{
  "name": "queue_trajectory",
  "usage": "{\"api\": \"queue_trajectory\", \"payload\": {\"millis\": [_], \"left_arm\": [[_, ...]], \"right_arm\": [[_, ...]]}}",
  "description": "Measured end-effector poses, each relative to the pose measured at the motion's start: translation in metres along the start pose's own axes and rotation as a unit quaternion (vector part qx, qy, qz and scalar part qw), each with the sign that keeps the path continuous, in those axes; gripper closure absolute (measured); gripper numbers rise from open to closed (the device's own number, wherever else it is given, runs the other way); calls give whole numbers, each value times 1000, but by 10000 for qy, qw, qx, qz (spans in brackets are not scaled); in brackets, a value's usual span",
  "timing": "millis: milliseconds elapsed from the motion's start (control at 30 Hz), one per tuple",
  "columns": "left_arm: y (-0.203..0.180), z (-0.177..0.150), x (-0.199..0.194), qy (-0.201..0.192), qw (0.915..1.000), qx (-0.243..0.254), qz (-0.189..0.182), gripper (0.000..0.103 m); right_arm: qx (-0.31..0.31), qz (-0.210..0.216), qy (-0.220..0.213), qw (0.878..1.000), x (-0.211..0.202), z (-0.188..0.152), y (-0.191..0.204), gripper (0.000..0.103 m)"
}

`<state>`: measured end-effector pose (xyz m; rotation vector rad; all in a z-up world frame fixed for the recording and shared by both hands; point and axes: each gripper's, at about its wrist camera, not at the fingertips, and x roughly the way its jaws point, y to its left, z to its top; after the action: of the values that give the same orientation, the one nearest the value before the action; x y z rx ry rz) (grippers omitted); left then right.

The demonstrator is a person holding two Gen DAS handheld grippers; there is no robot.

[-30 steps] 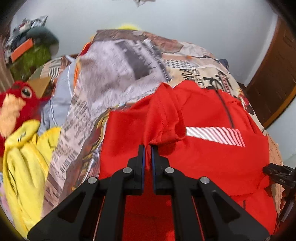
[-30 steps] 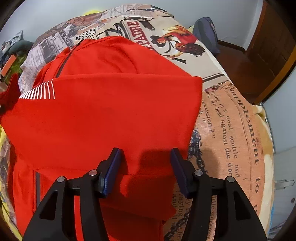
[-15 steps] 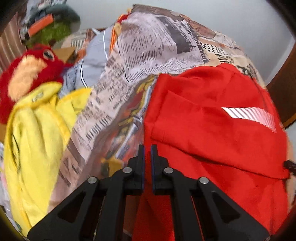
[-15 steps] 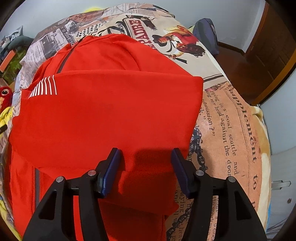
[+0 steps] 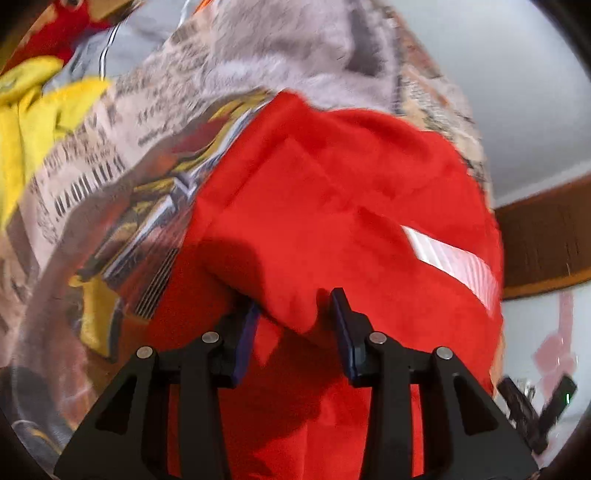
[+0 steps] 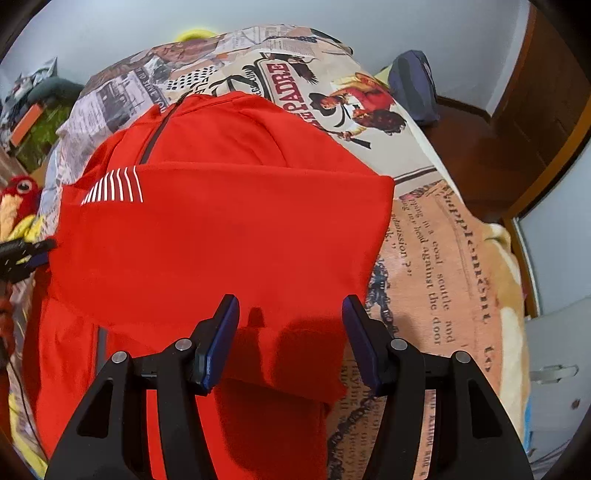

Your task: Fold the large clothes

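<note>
Since a second earlier my left gripper (image 5: 293,314) had dropped low over the near left edge of the red top (image 6: 221,236), and its jaws, which had been pinched together, had just been opening; a fold of red cloth now sat in the gap between the blue pads (image 5: 245,332), and I could not tell for certain whether they pressed on it. That view was blurred. My right gripper (image 6: 290,314) had not shifted: it hung over the near right corner of the top with its jaws about half apart and nothing gripped, the cloth lying flat below them.

The top lay partly folded on a bed, spread over a blanket (image 6: 436,258) printed like old newspapers, with headlines, columns of text and a cowboy picture. A white striped patch (image 6: 114,184) showed on the folded-over part, toward the left, and a dark zip (image 6: 155,136) ran up toward the far collar. Yellow cloth (image 5: 26,122) and a red plush toy (image 6: 18,192) lay off the left side of the bed. On the far right corner sat a dark blue bundle (image 6: 413,85). Pale walls (image 6: 369,18) closed the room beyond, and dark brown wood (image 6: 550,85) stood to the right.
</note>
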<state>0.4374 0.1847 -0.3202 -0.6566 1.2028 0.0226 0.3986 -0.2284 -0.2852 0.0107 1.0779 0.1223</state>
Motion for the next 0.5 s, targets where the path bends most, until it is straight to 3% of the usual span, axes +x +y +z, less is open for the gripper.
{"api": "queue_trajectory", "payload": {"millis": [67, 100, 133, 167, 267, 400, 500], "left_arm": [[-1, 2, 3, -149, 9999, -22, 59, 67], [-3, 4, 3, -239, 9996, -27, 150, 76], [-5, 6, 3, -315, 9992, 5, 254, 93], [-8, 7, 2, -371, 9986, 78, 366, 99], [-22, 4, -15, -754, 9946, 416, 577, 101], [-40, -6, -50, -1332, 9822, 1094, 745, 101], [-38, -8, -68, -1478, 9774, 1249, 853, 101]], "right_arm": [[-129, -95, -8, 9999, -2, 0, 1, 49], [-210, -163, -16, 9996, -2, -1, 2, 49], [-263, -195, -25, 9995, -3, -1, 3, 49], [-301, -216, -33, 9993, -3, -2, 3, 49], [-341, -260, -18, 9991, -2, -2, 2, 49], [-376, -279, 14, 9989, 2, -3, 4, 49], [-390, -238, 24, 9990, 3, -3, 7, 49]]}}
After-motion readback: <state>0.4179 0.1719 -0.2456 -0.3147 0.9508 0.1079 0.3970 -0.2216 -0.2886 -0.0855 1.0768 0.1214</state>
